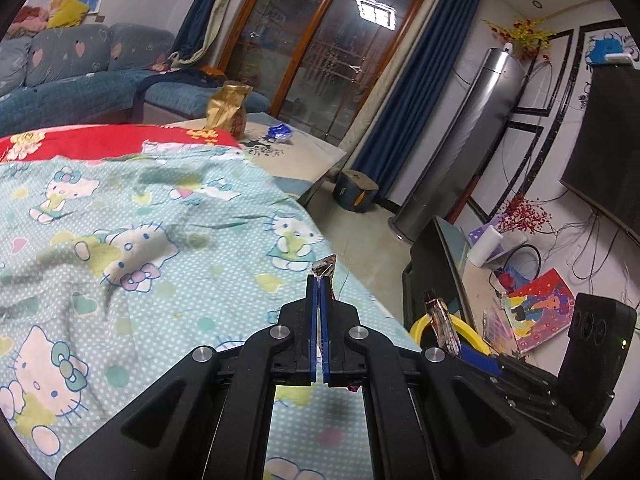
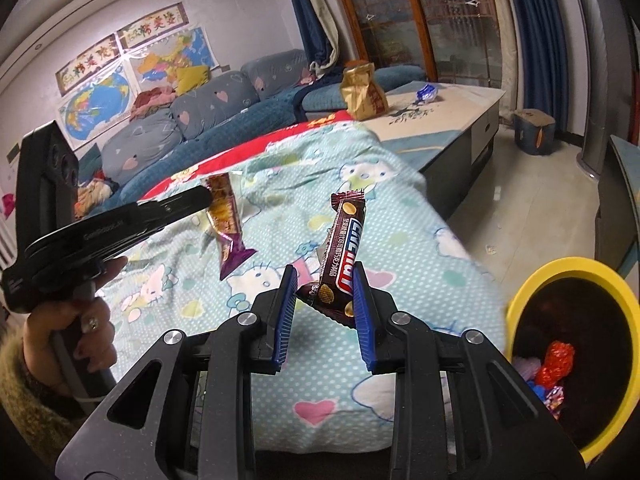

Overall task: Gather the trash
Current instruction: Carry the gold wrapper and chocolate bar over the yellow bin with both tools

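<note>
My left gripper [image 1: 319, 280] is shut on a thin wrapper [image 1: 325, 265] seen edge-on, with only its shiny tip poking past the blue pads. From the right wrist view this is a purple and yellow snack wrapper [image 2: 226, 216] that dangles from the left gripper [image 2: 205, 197] above the bed. My right gripper [image 2: 326, 278] is shut on a brown chocolate-bar wrapper [image 2: 345, 252] that stands upright between the pads. A yellow-rimmed trash bin [image 2: 532, 280] sits low on the right and holds a red wrapper [image 2: 556, 362] and other scraps. Its rim [image 1: 466, 326] shows beside the right gripper [image 1: 440, 320].
A Hello Kitty blanket [image 1: 140, 220] covers the bed under both grippers. On the low table [image 2: 460, 120] beyond stand a gold bag [image 2: 362, 94] and a crumpled blue wrapper [image 2: 426, 94]. A blue sofa [image 2: 192, 120], a dark TV stand [image 1: 436, 264] and a stool [image 2: 534, 126] surround the bed.
</note>
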`<state>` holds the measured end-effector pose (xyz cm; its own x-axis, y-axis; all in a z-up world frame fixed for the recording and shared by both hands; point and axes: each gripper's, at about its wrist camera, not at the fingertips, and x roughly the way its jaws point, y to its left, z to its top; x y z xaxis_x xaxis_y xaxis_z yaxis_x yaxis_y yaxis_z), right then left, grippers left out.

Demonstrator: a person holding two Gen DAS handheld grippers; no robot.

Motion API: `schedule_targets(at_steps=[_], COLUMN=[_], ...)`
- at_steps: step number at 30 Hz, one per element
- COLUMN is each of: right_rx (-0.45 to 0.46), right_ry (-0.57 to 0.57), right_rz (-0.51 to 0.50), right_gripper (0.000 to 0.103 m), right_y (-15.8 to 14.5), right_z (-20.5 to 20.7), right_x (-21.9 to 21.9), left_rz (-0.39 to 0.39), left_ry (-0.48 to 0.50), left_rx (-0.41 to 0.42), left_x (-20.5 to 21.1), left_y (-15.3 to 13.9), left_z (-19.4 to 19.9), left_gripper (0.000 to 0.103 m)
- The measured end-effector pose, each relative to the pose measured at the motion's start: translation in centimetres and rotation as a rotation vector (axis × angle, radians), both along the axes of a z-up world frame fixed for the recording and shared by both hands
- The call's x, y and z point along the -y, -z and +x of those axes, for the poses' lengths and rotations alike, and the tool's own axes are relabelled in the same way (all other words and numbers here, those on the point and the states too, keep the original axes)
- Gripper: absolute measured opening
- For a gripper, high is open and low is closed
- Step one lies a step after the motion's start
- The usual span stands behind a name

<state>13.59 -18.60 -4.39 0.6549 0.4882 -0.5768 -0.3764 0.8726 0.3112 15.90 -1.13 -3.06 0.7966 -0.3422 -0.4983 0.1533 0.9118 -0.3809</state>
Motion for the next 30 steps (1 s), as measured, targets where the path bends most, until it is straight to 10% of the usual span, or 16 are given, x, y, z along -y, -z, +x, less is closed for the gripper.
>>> schedule_targets(at_steps=[30], right_rx=[0.019], right_ry=[0.282], right_rz=[-0.009], right_gripper=[0.022], right_y=[-0.2], right_z=[-0.9], right_x=[13.5], left_rz=[0.067], left_ry=[0.266], left_rx=[0.06], left_x=[13.0], left_y=[-2.5], left_z=[-0.4], left_gripper=[0.001])
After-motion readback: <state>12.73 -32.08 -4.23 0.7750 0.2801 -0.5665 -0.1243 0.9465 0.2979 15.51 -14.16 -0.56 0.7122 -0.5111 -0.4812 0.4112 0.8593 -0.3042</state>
